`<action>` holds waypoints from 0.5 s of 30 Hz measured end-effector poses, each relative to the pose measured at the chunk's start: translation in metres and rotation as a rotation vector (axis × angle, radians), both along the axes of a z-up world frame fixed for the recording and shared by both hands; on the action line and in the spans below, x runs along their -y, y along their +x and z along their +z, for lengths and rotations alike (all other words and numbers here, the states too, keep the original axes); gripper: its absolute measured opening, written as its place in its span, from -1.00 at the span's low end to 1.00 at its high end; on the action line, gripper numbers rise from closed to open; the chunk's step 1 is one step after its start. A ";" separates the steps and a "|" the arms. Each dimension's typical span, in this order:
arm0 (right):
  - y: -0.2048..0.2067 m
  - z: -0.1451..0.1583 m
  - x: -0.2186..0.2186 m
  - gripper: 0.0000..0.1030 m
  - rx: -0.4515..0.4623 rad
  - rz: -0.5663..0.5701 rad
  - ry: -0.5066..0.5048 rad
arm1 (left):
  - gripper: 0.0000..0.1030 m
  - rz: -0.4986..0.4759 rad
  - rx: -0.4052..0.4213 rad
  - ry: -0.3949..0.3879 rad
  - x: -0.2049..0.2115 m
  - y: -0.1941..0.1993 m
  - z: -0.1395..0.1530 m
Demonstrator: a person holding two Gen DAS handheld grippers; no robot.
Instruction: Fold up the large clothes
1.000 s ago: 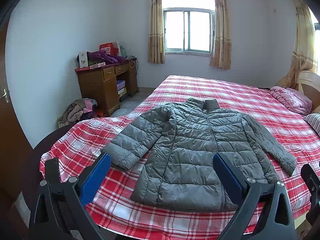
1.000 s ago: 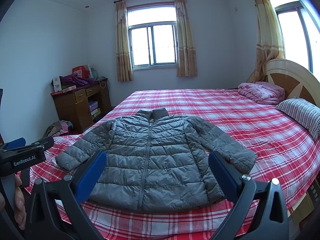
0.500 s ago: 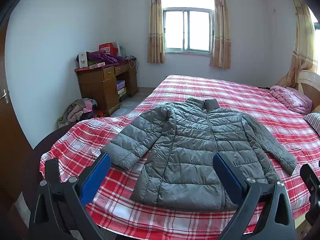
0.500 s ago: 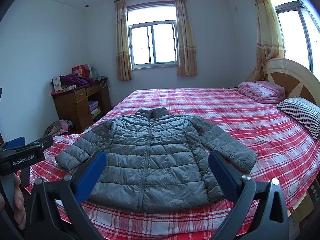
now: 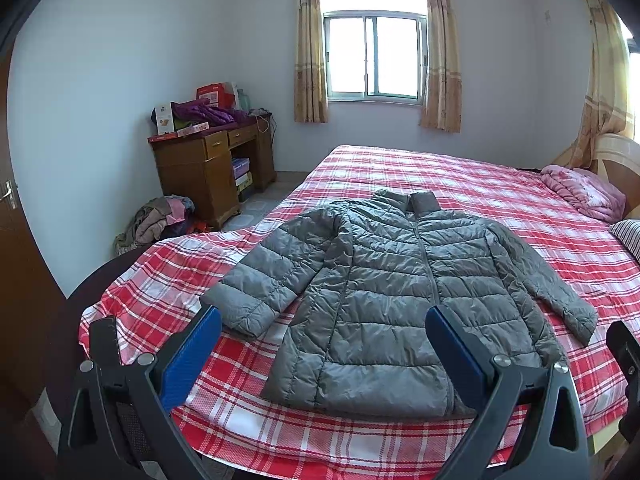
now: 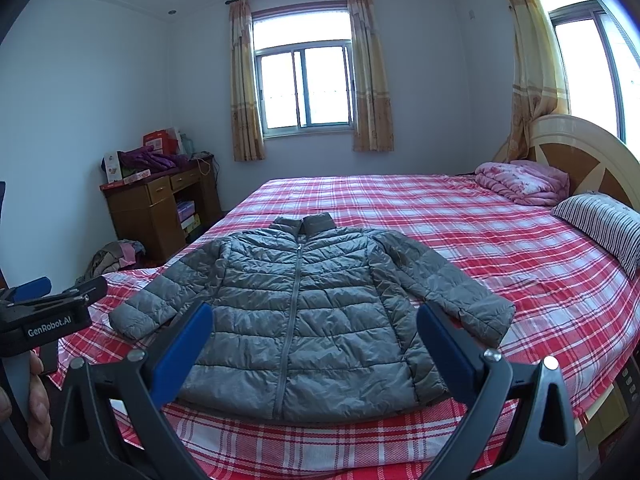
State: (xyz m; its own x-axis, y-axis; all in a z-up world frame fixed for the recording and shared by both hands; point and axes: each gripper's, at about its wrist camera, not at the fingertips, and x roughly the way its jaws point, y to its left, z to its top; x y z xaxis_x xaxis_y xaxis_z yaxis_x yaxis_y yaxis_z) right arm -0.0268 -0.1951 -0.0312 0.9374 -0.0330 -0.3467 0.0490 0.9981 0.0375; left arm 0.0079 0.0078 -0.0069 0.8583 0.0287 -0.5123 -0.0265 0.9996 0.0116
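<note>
Left tongs (image 5: 322,354): nearest the lens, blue-padded fingers (image 5: 192,356) spread wide, released, grasping nothing, held above the foot edge of the bed. In the right wrist view the same tongs show at the left border, gripped by a hand (image 6: 38,400).

Right tongs (image 6: 314,350): likewise released, fingers spread wide with nothing between them, held above the bed's near edge.

Jacket (image 5: 384,300): grey quilted, long-sleeved, lying flat and front-up on the bed near its foot edge. Zip closed. Long axis runs hem to collar, away from the cameras; hem nearest, collar pointing toward the far window. Both sleeves splay outward and back toward the near side, cuffs resting on the sheet either side of the body.

Bed (image 6: 500,240): red-and-white checked sheet, carrying the jacket.

Striped pillow (image 6: 604,224): at the right, by the headboard (image 6: 580,148).

Pink quilt (image 6: 520,182): folded, beyond the pillow, against the headboard.

Heap of clothes (image 5: 160,220): on the floor left of the bed.

Wooden bench (image 5: 208,168): against the left wall, boxes and a purple garment on top.

Window (image 5: 374,56): far wall, curtains drawn to each side.
</note>
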 end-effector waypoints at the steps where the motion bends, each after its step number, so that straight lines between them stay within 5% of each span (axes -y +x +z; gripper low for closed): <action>1: 0.001 -0.001 0.000 1.00 -0.002 0.001 0.001 | 0.98 0.001 -0.001 0.001 0.000 0.002 -0.002; 8: 0.023 -0.015 0.020 1.00 -0.032 -0.010 -0.002 | 0.98 -0.003 -0.014 0.051 0.006 0.030 -0.026; 15: 0.064 -0.056 0.094 1.00 -0.129 -0.163 0.050 | 0.98 0.002 -0.061 0.092 0.013 0.080 -0.056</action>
State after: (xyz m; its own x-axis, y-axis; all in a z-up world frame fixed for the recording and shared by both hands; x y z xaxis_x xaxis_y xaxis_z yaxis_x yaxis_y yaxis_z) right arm 0.0376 -0.2894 -0.0868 0.8687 -0.1608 -0.4686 0.2176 0.9736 0.0693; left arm 0.0878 -0.0047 -0.0631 0.8256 0.0795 -0.5586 -0.0249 0.9942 0.1047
